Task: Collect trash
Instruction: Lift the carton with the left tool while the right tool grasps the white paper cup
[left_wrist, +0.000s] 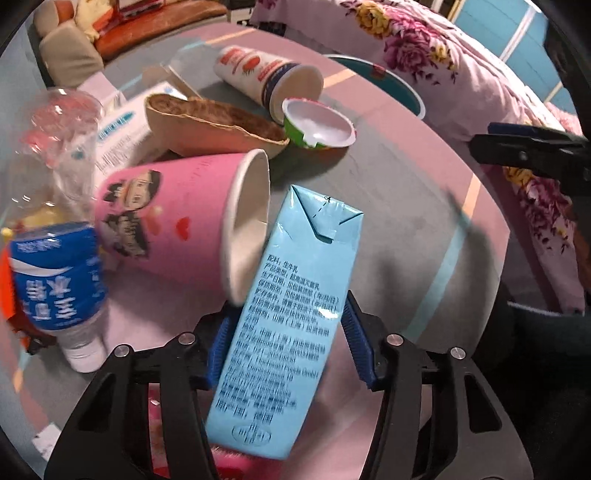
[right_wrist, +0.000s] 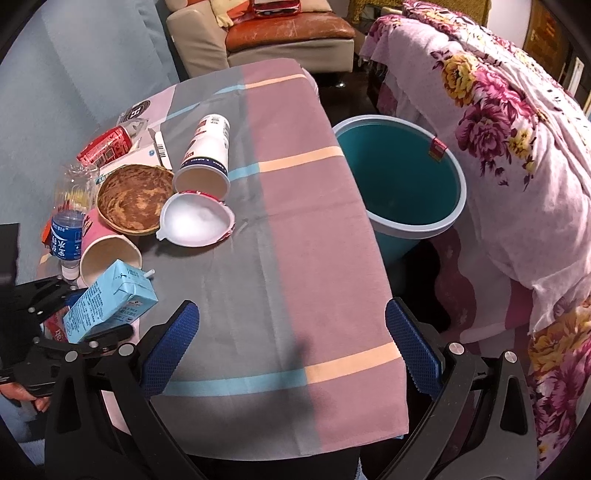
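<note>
The left hand-held gripper (left_wrist: 286, 349) clamps the blue milk carton (left_wrist: 284, 321) near its base, lifted just above the counter (right_wrist: 280, 258) beside the pink paper cup (left_wrist: 184, 225). The right hand-held gripper (right_wrist: 291, 347) hangs spread and empty. The carton sits tilted between the pads, so it may twist loose on the way to the teal trash bin (right_wrist: 399, 177), or its top could knock the cup.

black gripper frames (right_wrist: 291, 354), blue ribbed pads (left_wrist: 356, 339), silver screws (left_wrist: 393, 338)
</note>
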